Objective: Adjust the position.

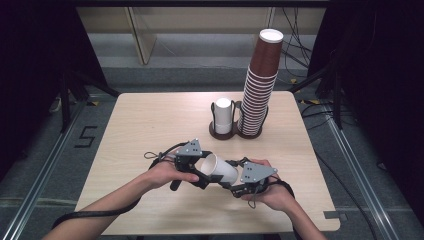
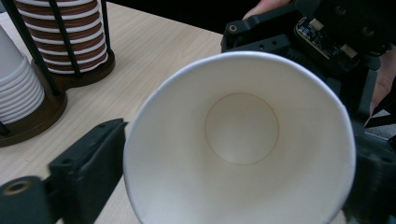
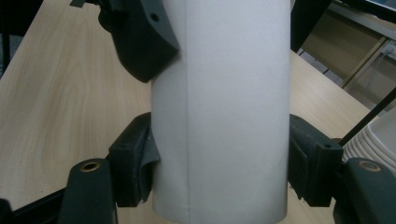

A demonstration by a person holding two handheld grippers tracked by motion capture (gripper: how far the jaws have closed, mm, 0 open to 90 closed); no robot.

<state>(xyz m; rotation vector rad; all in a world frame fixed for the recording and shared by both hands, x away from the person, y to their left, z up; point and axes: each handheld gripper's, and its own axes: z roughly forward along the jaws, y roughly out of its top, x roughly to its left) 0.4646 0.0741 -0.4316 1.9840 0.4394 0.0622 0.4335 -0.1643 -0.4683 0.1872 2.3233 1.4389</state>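
White paper cup (image 1: pixel 219 169) held on its side above the near part of the table (image 1: pixel 150 125), between the two grippers. Right gripper (image 1: pixel 235 186) — jaws clamped on the cup's wall near the base; in the right gripper view both pads press the sides of the cup (image 3: pixel 219 112). Left gripper (image 1: pixel 200 175) sits at the cup's mouth, one jaw just beside the rim on each side; in the left gripper view the open mouth (image 2: pixel 240 140) faces the camera and the jaws flank it. Whether the left pads actually press the rim I cannot tell. Farther back on the table, a dark two-slot holder (image 1: pixel 235 132) — short stack of white cups (image 1: pixel 223 114) in its left slot, tall leaning stack of brown cups (image 1: pixel 260 85) in its right
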